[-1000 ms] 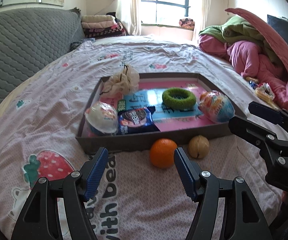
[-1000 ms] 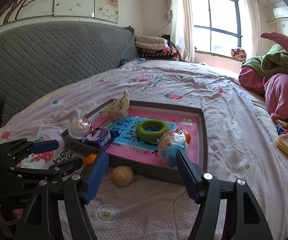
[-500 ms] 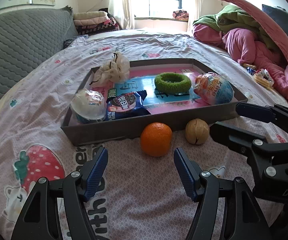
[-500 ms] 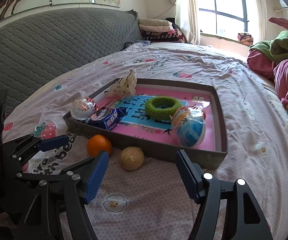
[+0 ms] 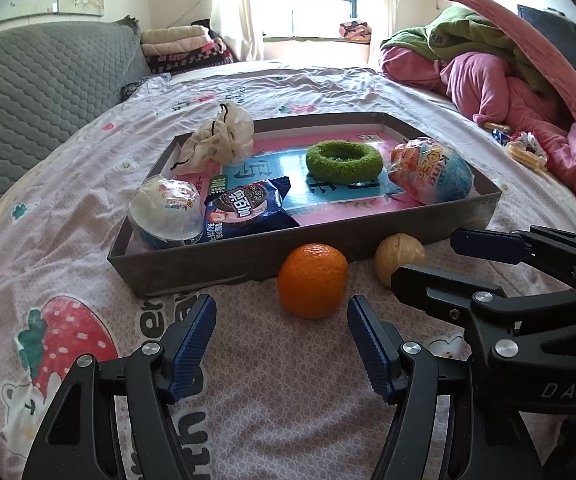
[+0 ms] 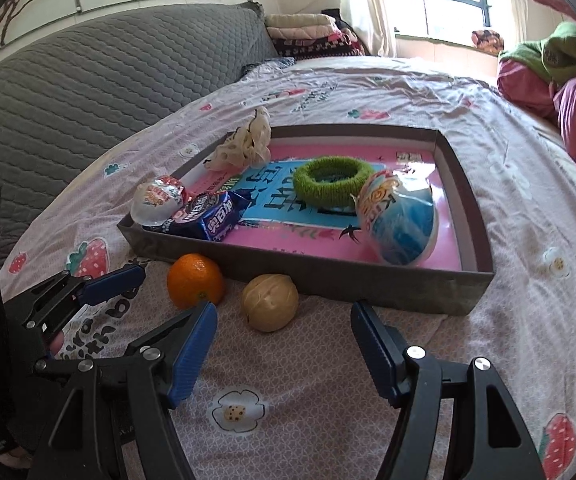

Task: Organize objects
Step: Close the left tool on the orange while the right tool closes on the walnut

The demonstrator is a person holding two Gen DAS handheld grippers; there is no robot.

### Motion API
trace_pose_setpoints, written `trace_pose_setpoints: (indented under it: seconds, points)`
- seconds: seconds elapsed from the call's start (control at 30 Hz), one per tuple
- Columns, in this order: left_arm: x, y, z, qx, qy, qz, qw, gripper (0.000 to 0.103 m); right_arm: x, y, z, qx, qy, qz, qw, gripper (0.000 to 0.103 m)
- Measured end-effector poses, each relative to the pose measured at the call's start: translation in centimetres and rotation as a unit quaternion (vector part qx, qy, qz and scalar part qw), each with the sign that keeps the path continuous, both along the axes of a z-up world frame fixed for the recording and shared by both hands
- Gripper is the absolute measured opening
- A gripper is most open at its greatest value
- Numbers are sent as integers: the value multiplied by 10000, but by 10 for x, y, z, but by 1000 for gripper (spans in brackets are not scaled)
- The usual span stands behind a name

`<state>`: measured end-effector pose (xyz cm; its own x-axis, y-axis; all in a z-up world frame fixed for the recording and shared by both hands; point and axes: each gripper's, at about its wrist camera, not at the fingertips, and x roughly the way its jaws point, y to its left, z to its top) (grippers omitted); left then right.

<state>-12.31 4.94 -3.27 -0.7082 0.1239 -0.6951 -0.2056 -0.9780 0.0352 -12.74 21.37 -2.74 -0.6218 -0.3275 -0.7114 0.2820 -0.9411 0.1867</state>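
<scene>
While my left gripper (image 5: 281,334) and right gripper (image 6: 283,344) gape empty, only right view shows walnut (image 6: 270,302) whole, tray (image 6: 368,280) holding green ring (image 6: 331,181), snacks.

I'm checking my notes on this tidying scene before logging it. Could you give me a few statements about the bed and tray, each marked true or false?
1. The orange lies inside the tray. False: it sits on the bedspread in front of the tray.
2. The green ring is in the tray. True.
3. The left tongs grip the orange. False: they are open, holding nothing.
4. The walnut lies outside the tray, beside the orange. True.
5. The right tongs are open. True.
</scene>
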Motion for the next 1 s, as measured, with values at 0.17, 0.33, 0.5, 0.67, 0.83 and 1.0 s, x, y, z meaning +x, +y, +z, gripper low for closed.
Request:
trace_pose_setpoints:
  seconds: [0.17,0.33,0.5,0.67,0.83,1.0]
  points:
    - [-5,-1,-1,53,39,-30,10000,70,-7,-3,-6,-73,-168,-78,9998,69]
    - [-8,0,-3,67,25,-69,10000,70,-14,-7,-10,-78,-292,-144,9994,65]
    - [-10,2,-4,87,24,-119,9999,70,-18,-5,-12,-178,-340,-182,9991,60]
    - [-12,3,-6,111,-1,-142,9998,70,-20,-9,-13,-162,-356,-174,9991,59]
    - [-15,2,-8,167,-66,-137,9997,70,-20,-8,-15,-219,-385,-217,9988,55]
    - [-16,3,-7,195,-78,-134,9997,70,-21,-1,-16,-342,-394,-327,9981,44]
